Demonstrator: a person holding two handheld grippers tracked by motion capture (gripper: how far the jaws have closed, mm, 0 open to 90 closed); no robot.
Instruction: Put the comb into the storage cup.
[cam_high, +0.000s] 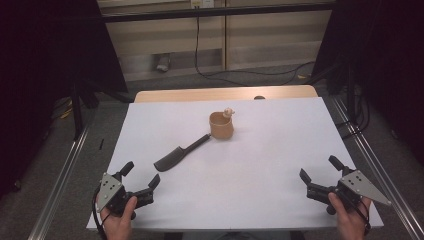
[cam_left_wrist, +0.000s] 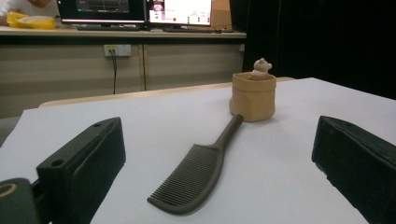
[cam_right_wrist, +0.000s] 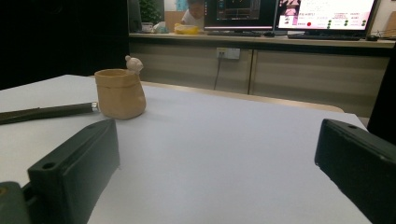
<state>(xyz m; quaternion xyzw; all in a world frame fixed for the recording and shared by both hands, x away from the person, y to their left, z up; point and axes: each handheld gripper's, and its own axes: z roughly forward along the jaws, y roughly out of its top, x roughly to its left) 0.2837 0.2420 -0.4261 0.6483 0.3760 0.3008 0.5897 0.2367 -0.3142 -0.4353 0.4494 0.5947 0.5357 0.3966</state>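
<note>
A dark comb (cam_high: 181, 152) lies flat near the middle of the white table (cam_high: 280, 150), its handle tip touching a small tan pot (cam_high: 221, 125) with a little figure on its rim. In the left gripper view the comb (cam_left_wrist: 198, 172) points its teeth end toward me, the pot (cam_left_wrist: 253, 96) behind it. My left gripper (cam_high: 141, 174) rests at the near left corner, open and empty, short of the comb. At the near right my right gripper (cam_high: 320, 169) is open and empty too. The right gripper view has the pot (cam_right_wrist: 119, 94) far left and the comb's handle (cam_right_wrist: 46, 112).
Metal rails (cam_high: 65, 170) run along both sides of the table. Beyond its far edge are a strip of wooden tabletop (cam_high: 225, 93), cables on the floor (cam_high: 250, 74) and a counter with monitors (cam_left_wrist: 140, 11). White surface stretches between the two grippers.
</note>
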